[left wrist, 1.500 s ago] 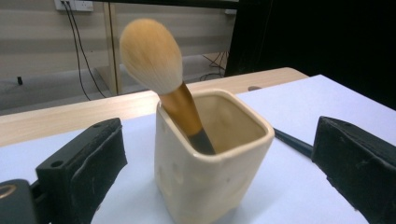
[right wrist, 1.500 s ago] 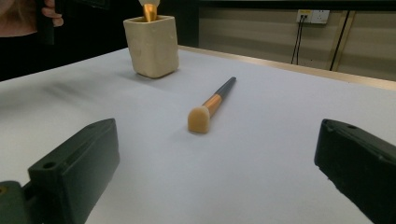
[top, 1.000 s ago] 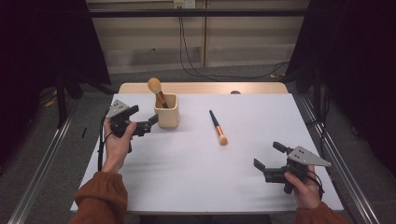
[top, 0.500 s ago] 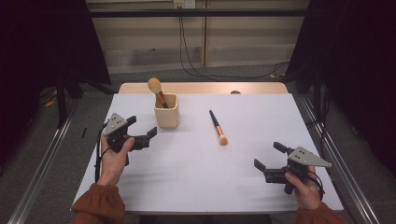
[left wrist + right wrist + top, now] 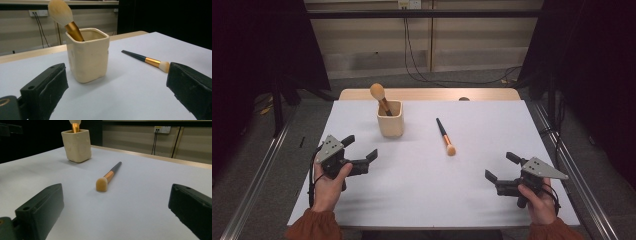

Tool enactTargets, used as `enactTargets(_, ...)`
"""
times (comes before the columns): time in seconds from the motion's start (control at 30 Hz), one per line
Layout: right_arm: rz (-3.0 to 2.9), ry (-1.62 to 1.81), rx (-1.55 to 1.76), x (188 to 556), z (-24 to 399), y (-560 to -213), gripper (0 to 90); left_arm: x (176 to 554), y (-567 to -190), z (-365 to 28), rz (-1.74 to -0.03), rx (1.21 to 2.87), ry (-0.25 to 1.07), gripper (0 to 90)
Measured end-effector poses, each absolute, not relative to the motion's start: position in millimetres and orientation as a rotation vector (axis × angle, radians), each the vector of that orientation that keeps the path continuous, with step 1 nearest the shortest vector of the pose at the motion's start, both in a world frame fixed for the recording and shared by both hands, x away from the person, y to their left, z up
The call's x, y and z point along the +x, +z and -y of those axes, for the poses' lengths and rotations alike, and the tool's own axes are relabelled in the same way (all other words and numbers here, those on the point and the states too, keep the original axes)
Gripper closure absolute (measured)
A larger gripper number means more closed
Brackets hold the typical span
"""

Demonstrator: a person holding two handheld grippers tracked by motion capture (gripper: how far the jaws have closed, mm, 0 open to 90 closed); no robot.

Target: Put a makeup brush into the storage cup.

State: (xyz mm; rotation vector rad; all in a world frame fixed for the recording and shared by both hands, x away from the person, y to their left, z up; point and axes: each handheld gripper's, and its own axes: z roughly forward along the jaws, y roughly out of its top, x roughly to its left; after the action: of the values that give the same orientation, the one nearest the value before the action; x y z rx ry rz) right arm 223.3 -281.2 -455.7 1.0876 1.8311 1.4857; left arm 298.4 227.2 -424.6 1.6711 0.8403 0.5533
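No readable text (labels, numbers) anywhere

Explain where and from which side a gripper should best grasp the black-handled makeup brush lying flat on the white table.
Probably the black-handled makeup brush is best gripped mid-handle, near its gold ferrule, from above with jaws across its width: it lies flat and slim, with bare white table either side. The open right gripper sits nearer.

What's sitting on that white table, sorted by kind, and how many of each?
Makeup brushes: 2, one standing in the cup, one lying flat
Cream cup: 1
Hand-held grippers: 2, left hand-held gripper and right hand-held gripper, both open
Total: 5
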Motion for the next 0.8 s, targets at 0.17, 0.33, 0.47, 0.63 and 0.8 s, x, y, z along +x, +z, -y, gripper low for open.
enactTargets(0.17,-1.820,1.483,1.095,223.4,282.9,-455.9,0.0,288.2,-434.2,-232.0,-0.859,1.670,0.537,3.3)
enactTargets(0.33,-1.822,1.480,1.095,223.4,282.7,-456.3,0.0,280.2,-440.4,-240.1,-0.873,1.675,0.541,3.8)
enactTargets(0.47,-1.820,1.481,1.099,223.0,283.1,-456.2,0.0,275.4,-444.1,-243.9,-0.881,1.672,0.540,3.9)
enactTargets(0.63,-1.821,1.475,1.108,222.8,285.5,-456.8,0.0,265.5,-445.7,-247.9,-0.877,1.692,0.546,4.1)
enactTargets(0.8,-1.820,1.473,1.115,222.5,286.1,-456.9,0.0,258.5,-447.9,-253.9,-0.889,1.686,0.550,4.1)
